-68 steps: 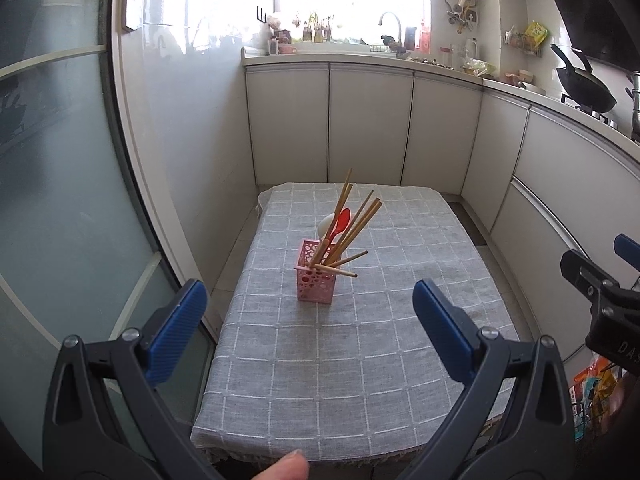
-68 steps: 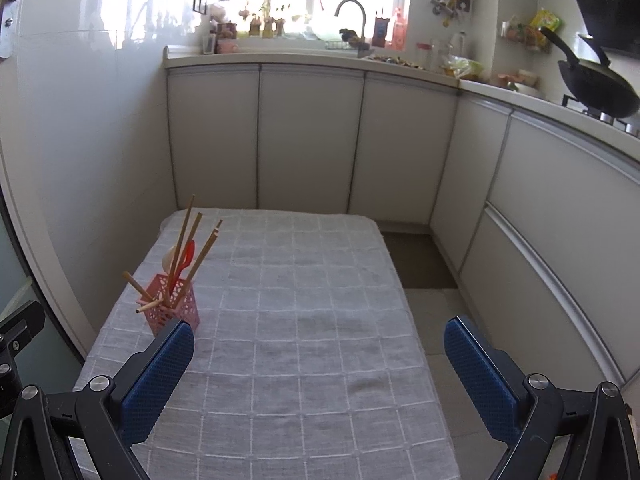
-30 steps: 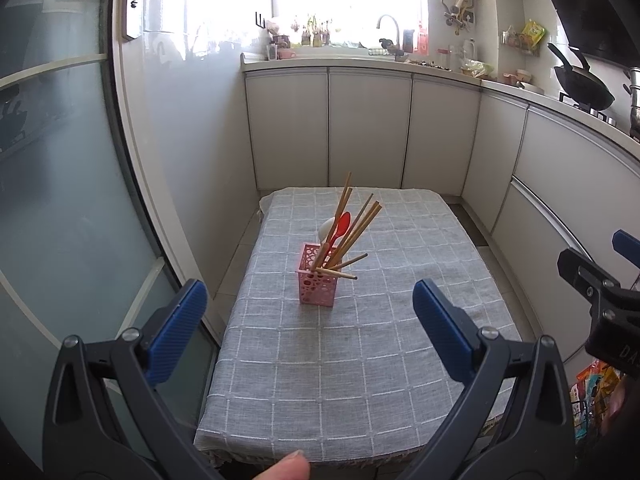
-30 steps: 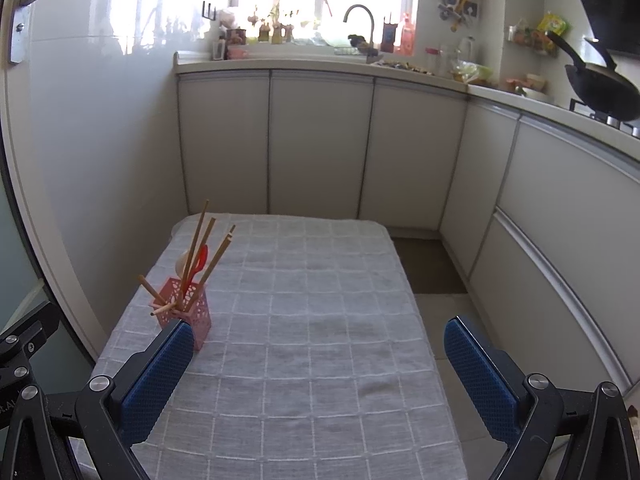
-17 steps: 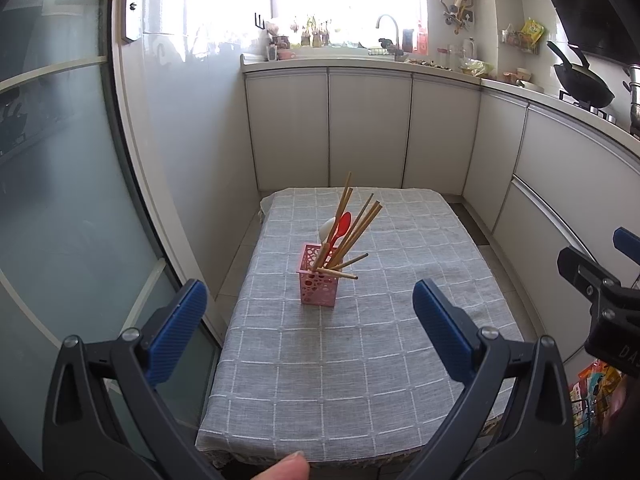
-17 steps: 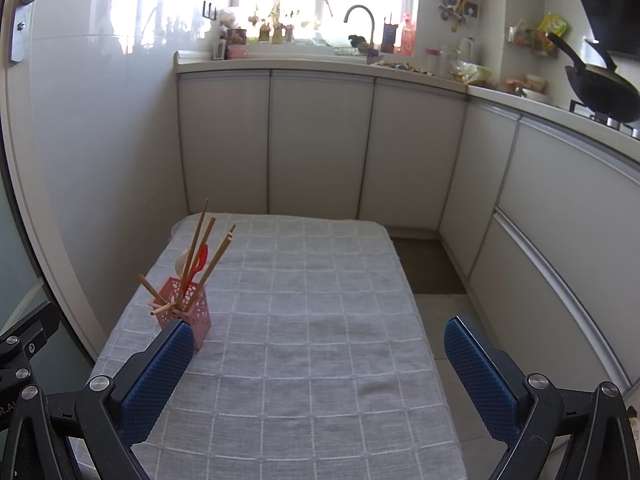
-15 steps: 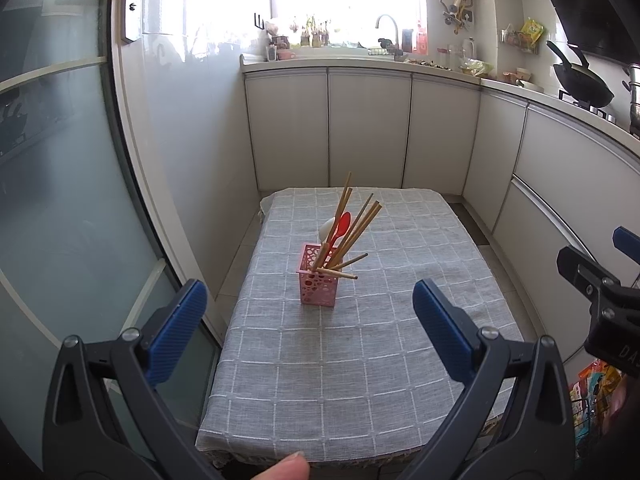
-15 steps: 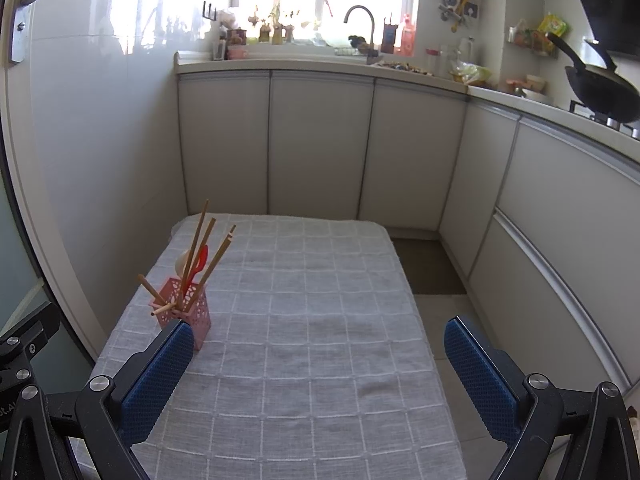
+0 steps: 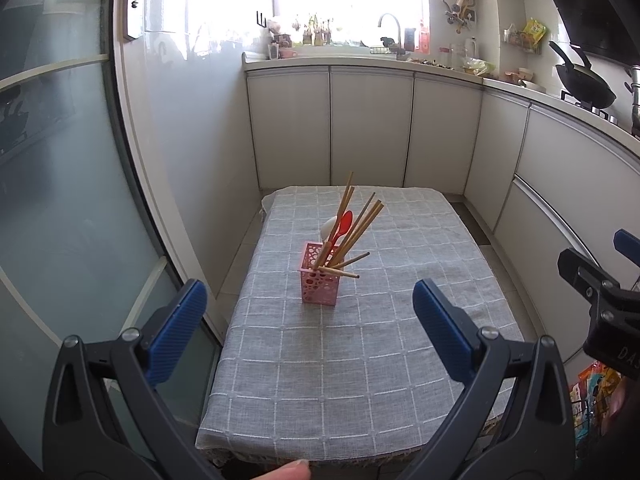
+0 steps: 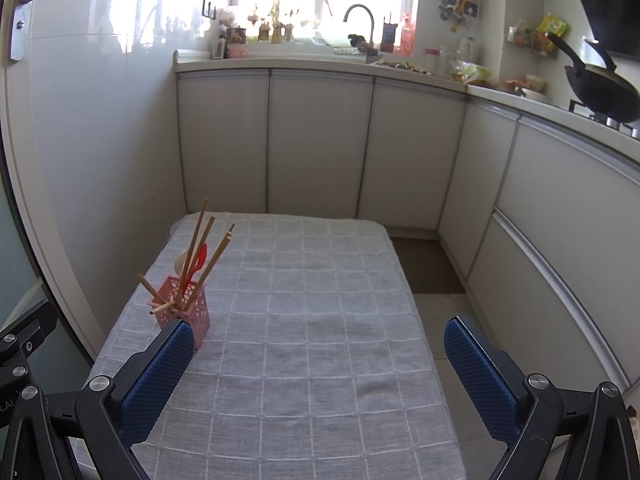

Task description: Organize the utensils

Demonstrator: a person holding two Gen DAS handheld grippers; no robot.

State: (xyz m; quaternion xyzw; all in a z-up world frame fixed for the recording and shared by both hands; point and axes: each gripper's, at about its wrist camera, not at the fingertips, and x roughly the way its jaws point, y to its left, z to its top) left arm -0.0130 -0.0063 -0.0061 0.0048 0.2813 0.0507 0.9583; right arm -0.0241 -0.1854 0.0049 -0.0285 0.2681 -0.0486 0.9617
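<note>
Though well beyond both gaping tongs, holder

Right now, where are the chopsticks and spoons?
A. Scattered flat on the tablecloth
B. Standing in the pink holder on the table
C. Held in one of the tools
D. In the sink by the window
B: the chopsticks and the red spoon stick up out of the pink holder on the checked tablecloth.
</note>
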